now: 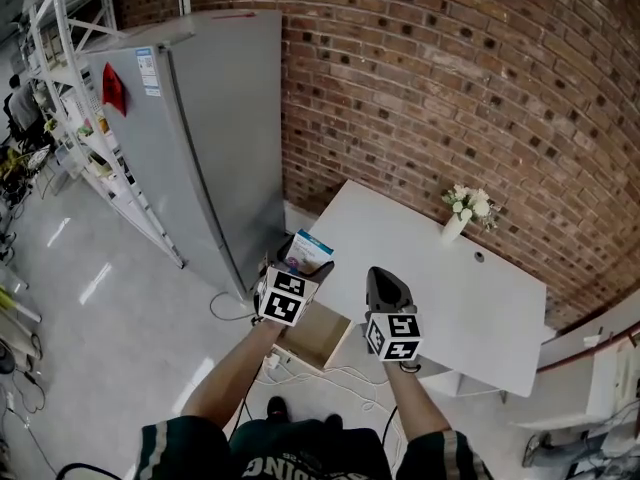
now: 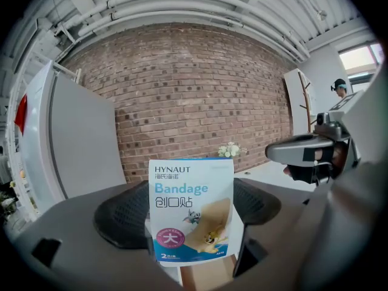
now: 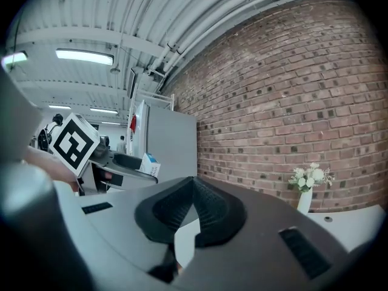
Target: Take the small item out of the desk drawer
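Head view puts the drawer (image 1: 320, 338) below your hands, pulled out from the near left corner of the white bench (image 1: 470, 298), with only its brown floor showing inside. The bandage packet (image 1: 308, 251) is out of it, held in the air above and just behind the drawer's opening, off the bench's left edge. Your left tongs (image 1: 300, 260) are closed on that packet: in the left gripper view the two dark ribbed pads (image 2: 124, 217) press its sides and it stands upright between them, with the brown drawer floor visible under its lower edge. The packet is a flat paper sleeve, white at the top with "HYNAUT" in dark letters, "Bandage" in blue under that, then a line of Chinese characters, a cartoon cat and mouse on a tan strip, a pink round badge at the lower left and a blue band along the bottom. Your right tongs (image 1: 385, 280) hover over the bench's near edge, just beside the left pair; in the right gripper view their pads meet at the tips with nothing gripped. Far across the bench a white vase (image 1: 455, 226) holds white flowers (image 1: 470, 203) against the brick wall (image 1: 450, 68).
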### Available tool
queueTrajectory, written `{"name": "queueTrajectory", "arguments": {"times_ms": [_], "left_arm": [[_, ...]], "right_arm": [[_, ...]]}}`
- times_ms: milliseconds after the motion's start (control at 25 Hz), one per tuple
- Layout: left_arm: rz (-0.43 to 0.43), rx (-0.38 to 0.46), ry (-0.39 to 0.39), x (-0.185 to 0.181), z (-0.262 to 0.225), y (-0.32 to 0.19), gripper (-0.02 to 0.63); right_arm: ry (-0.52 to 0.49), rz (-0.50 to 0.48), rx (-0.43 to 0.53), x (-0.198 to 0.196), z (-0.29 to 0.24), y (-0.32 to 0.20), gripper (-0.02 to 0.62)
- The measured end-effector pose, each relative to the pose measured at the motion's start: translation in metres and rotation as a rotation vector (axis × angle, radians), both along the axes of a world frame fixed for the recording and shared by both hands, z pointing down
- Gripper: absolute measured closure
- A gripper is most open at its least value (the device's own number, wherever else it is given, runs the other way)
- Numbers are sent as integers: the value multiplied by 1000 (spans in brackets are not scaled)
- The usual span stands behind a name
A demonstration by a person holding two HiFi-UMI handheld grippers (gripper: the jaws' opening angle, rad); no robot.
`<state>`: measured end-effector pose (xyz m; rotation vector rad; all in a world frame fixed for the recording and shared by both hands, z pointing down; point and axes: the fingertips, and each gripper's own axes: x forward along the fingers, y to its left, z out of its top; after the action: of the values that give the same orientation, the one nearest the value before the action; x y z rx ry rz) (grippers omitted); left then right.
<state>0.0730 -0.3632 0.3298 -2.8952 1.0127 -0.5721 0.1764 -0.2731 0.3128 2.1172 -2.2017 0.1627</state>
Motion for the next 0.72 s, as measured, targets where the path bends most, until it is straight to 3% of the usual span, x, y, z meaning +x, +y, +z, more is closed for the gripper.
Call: {"name": "queueTrajectory", "arguments": {"times_ms": [720], "left_arm": [[19,-6,25,4,-7,1,161]], "right_arm": [[13,-13,-8,-6,-3,1,572]]}}
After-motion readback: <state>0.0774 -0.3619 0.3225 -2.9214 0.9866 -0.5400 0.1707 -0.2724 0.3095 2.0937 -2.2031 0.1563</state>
